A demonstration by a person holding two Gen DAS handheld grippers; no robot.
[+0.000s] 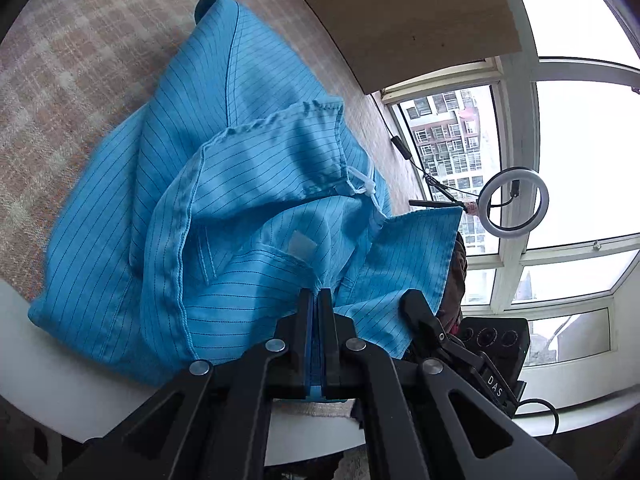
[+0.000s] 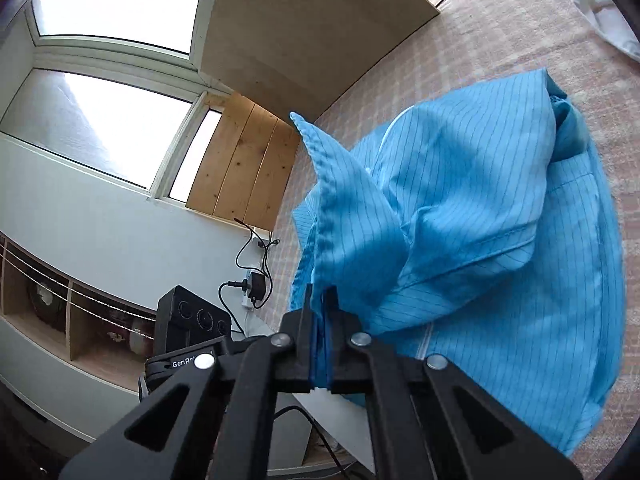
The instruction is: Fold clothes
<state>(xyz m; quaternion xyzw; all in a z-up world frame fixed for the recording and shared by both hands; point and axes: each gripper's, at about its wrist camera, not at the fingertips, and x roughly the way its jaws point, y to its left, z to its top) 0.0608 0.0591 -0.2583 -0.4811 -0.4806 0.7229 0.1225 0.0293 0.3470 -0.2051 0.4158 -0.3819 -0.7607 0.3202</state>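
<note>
A light blue pinstriped garment (image 1: 168,184) lies crumpled on a checked pink cloth surface (image 1: 60,80), its near edge hanging over a white table rim (image 1: 60,368). My left gripper (image 1: 319,294) is shut on a fold of the garment near a small white patch (image 1: 301,245). In the right wrist view the same blue garment (image 2: 480,208) is bunched, with a hemmed corner (image 2: 316,148) standing up. My right gripper (image 2: 322,294) is shut on the cloth just below that corner. The right gripper's black body (image 1: 424,316) shows beside the left one.
A wooden board (image 1: 400,12) leans at the far side of the surface. A ring light (image 1: 514,201) stands by the windows. A black device (image 2: 192,320), a power strip with cables (image 2: 256,280) and low shelves (image 2: 48,312) lie left of the table. White cloth (image 2: 600,4) sits far right.
</note>
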